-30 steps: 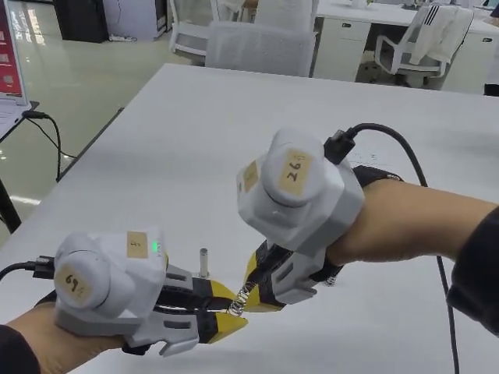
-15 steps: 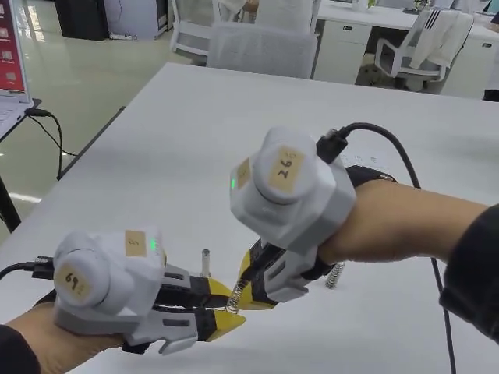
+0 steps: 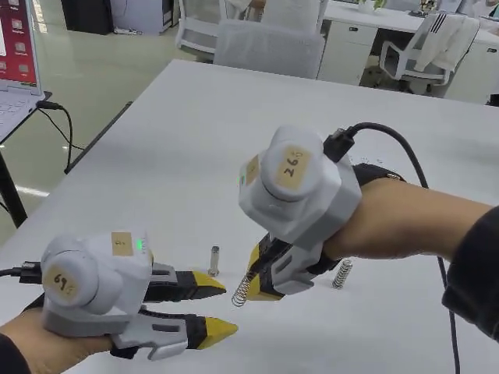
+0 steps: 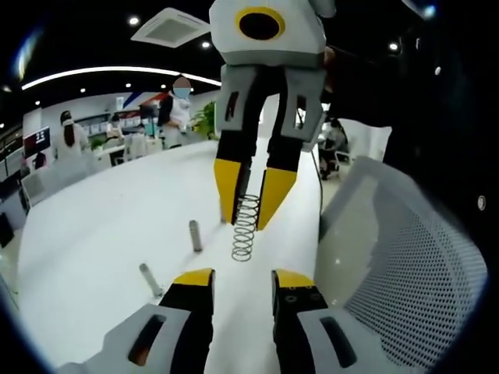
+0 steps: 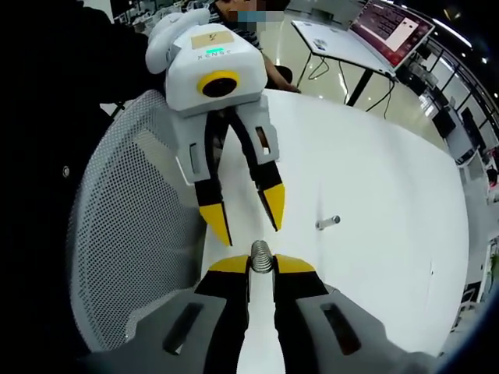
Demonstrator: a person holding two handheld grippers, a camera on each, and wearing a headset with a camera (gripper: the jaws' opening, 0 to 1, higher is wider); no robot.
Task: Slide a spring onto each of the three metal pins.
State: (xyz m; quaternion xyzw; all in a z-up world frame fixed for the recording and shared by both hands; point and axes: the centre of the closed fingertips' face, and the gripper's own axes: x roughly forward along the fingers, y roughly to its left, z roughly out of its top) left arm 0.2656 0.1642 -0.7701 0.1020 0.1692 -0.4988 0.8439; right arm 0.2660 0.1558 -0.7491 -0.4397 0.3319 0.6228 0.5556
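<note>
**Tight between the tips, open beyond**

Left gripper [image 3: 224, 307], jaws apart, faces right gripper [image 3: 251, 285] close ahead; the held spring [image 3: 244, 289] hangs in the gap. Upright pin [image 3: 214, 259] just beside both tips. A loose spring [image 3: 341, 273] lies near, right. Far table [image 3: 234, 132]: wide passage.

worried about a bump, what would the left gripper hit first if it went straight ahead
Most likely the spring held in the right gripper's shut jaws, dead ahead of the left gripper; depth is hard to judge.
</note>
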